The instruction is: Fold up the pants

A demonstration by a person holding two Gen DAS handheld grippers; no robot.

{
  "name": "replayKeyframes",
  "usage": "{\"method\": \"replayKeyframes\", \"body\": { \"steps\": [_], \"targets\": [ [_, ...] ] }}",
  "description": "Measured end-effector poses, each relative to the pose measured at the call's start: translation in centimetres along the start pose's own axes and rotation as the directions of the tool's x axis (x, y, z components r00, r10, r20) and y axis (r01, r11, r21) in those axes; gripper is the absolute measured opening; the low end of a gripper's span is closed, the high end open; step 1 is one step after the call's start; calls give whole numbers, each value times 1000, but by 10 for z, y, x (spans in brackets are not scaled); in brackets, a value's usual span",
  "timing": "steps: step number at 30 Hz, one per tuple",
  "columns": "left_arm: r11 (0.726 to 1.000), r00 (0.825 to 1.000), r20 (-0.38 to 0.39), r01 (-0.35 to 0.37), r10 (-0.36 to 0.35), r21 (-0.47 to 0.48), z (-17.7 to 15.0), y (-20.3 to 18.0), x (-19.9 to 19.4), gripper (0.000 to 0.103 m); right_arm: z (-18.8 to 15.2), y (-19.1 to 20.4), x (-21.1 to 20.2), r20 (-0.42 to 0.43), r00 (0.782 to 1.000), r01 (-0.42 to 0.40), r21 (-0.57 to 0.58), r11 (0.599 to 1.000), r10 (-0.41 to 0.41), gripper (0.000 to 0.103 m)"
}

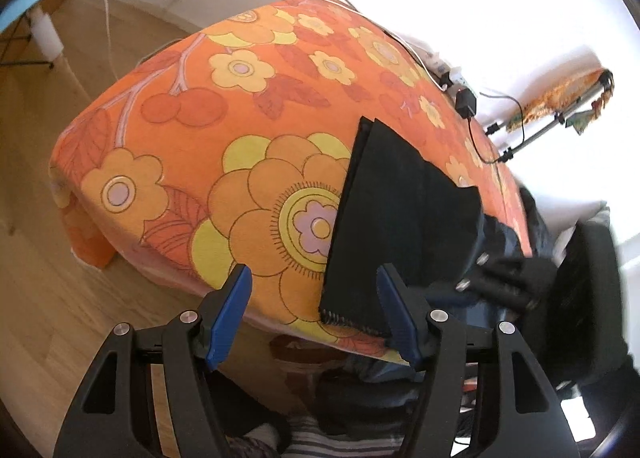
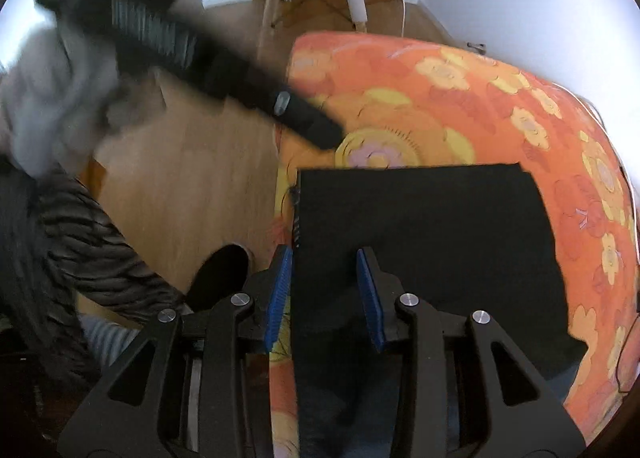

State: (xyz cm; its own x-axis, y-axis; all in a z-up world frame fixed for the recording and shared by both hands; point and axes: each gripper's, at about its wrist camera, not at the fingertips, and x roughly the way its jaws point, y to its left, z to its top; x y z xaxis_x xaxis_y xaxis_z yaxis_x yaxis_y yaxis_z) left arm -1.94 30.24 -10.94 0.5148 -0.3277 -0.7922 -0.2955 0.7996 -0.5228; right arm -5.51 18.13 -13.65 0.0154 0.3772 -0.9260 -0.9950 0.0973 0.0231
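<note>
The left gripper [image 1: 314, 314] stood with its blue pads [image 1: 230, 314] spread apart and nothing between them, its right pad just beside the near edge of the folded black pants [image 1: 400, 218]. The right gripper [image 2: 324, 294] also had its pads [image 2: 370, 298] parted, over the near left part of the pants [image 2: 424, 242]; whether they touched the cloth was hard to tell. The pants lay on the orange flowered bedspread [image 1: 240, 106], near its near edge. Only the left view showed the black charger [image 1: 466, 102] at the far right. Only the right view showed the blurred left gripper body [image 2: 192, 58], top left. The pants' near end was cut off behind the right gripper.
</note>
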Motion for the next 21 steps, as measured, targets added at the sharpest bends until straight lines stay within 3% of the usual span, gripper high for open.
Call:
{"method": "replayKeyframes", "body": {
  "steps": [5, 7, 10, 14, 15, 16, 21],
  "targets": [
    [999, 999, 2, 32, -32, -23, 0, 1, -1, 63, -2, 10, 4, -18, 997, 78, -16, 997, -79, 35],
    [999, 999, 0, 37, -37, -19, 0, -1, -1, 63, -3, 11, -3, -15, 999, 33, 1, 999, -33, 35],
    [999, 999, 1, 44, -44, -21, 0, -1, -1, 63, -2, 16, -1, -31, 995, 98, -29, 995, -99, 35],
    [997, 998, 1, 70, -70, -44, 0, 2, -2, 63, -3, 12, 3, -45, 994, 103, -22, 994, -104, 35],
    [996, 997, -1, 72, -72, -48, 0, 3, -2, 63, -3, 10, 3, -46, 994, 95, -19, 995, -96, 31],
    [996, 997, -3, 75, -75, -55, 0, 3, -1, 63, -2, 8, 2, -46, 995, 93, -12, 996, -94, 19],
    [991, 993, -19, 112, -114, -77, 1, -1, 5, 63, -6, -3, -5, -9, 996, 85, 82, 993, -84, 9]
  ]
}}
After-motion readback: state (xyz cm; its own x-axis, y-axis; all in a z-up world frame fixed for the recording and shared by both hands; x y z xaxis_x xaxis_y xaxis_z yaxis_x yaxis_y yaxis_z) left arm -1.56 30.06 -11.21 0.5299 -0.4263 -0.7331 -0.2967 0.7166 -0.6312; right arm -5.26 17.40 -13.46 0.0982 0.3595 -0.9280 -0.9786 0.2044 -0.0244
